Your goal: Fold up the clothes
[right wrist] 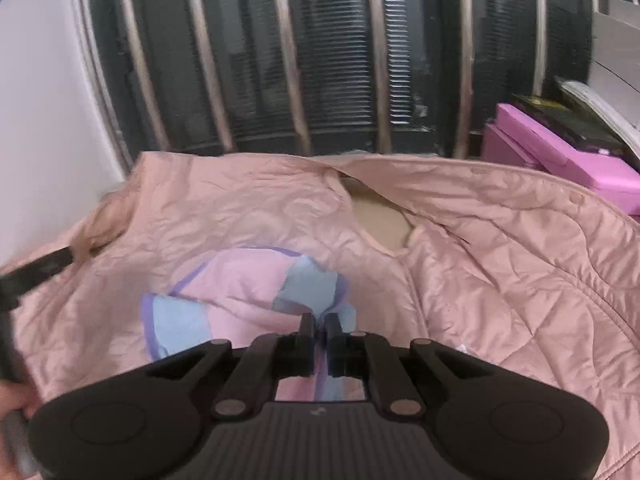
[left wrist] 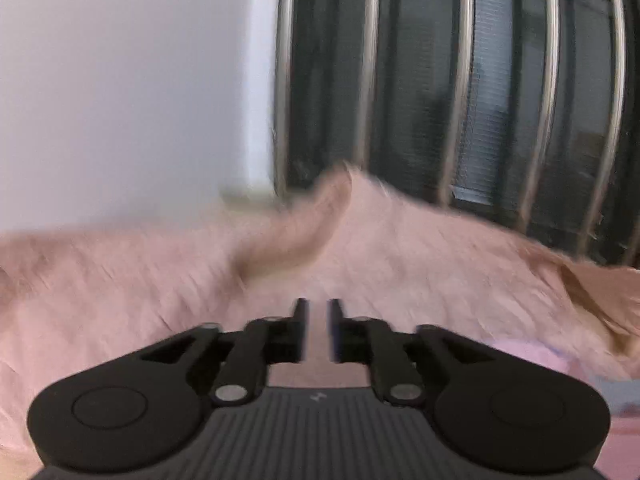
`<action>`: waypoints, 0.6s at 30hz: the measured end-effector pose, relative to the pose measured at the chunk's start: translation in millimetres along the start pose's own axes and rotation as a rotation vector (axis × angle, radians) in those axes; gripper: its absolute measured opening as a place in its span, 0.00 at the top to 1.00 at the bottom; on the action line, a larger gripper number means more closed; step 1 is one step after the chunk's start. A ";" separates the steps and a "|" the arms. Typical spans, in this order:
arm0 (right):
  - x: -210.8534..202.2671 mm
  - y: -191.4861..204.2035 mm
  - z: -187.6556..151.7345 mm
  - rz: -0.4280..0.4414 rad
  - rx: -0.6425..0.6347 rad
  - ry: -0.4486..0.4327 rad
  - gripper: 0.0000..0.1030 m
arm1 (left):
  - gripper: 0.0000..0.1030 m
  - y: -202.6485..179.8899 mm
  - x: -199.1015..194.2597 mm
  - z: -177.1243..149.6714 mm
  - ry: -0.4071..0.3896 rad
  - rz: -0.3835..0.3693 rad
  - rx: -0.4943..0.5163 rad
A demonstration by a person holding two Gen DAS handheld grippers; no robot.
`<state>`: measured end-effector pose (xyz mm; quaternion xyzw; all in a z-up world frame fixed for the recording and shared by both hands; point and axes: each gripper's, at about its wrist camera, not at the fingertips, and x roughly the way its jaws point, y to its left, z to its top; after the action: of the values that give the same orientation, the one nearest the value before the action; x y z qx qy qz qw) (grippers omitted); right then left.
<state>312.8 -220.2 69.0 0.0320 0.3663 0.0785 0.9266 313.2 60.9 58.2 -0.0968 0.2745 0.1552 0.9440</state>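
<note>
A large pink quilted garment (right wrist: 500,264) lies spread out and fills most of both views, with a gap (right wrist: 376,216) near its far middle showing beige underneath. On it lies a small pink and light-blue garment (right wrist: 240,292) with purple trim. My right gripper (right wrist: 319,322) is shut on a fold of this small garment at its near edge. My left gripper (left wrist: 318,306) hovers low over the quilted garment (left wrist: 420,264), its jaws a narrow gap apart with nothing clearly pinched; the view is blurred. A raised fold (left wrist: 304,220) stands just beyond its tips. The left gripper's finger (right wrist: 44,268) shows at the quilted garment's left edge.
A dark window with upright metal bars (right wrist: 292,60) runs along the far side. A white wall (left wrist: 120,80) is on the left. A magenta box (right wrist: 560,156) with books on it stands at the far right. A hand (right wrist: 12,400) shows at the lower left.
</note>
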 end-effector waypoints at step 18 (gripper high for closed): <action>27.7 -43.1 -10.2 -0.013 0.148 0.080 0.57 | 0.99 -65.3 20.2 -44.7 0.160 -0.192 0.214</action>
<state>331.0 -258.0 37.9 0.0949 0.4079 0.0467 0.9069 330.1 -7.1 16.4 -0.0336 0.3534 0.0257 0.9345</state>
